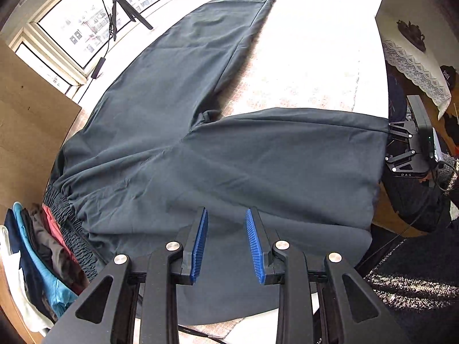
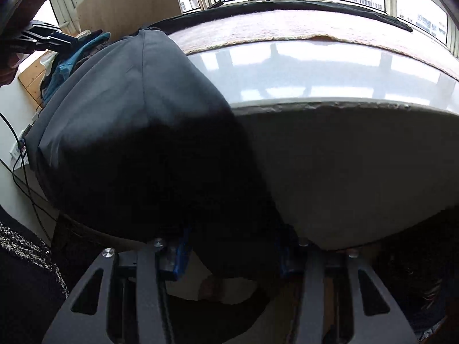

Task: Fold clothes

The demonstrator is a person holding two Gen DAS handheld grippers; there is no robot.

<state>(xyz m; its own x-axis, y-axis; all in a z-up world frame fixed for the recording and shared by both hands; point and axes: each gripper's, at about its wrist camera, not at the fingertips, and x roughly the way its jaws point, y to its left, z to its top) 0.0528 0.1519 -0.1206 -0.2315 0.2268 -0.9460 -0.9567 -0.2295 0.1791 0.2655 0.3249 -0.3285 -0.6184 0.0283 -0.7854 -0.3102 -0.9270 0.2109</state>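
Dark grey trousers (image 1: pixel 178 143) lie spread on the white table (image 1: pixel 315 43), one leg stretched to the far edge, the other running right and hanging over the table's side. My left gripper (image 1: pixel 226 223) is open with blue pads (image 1: pixel 200 240), just above the trousers near the waistband (image 1: pixel 71 229). My right gripper (image 1: pixel 401 149) sits at the hanging leg's end. In the right wrist view the hanging leg (image 2: pixel 137 132) drapes down between the right gripper's (image 2: pixel 232 246) spread blue pads (image 2: pixel 180 255), whose tips are hidden by cloth.
A pile of folded clothes (image 1: pixel 37 258) lies left of the waistband. A cardboard sheet (image 1: pixel 25 120) stands at the left. A tripod (image 1: pixel 126 5) and cable stand at the window. A patterned rug (image 1: pixel 416 286) covers the floor at the right.
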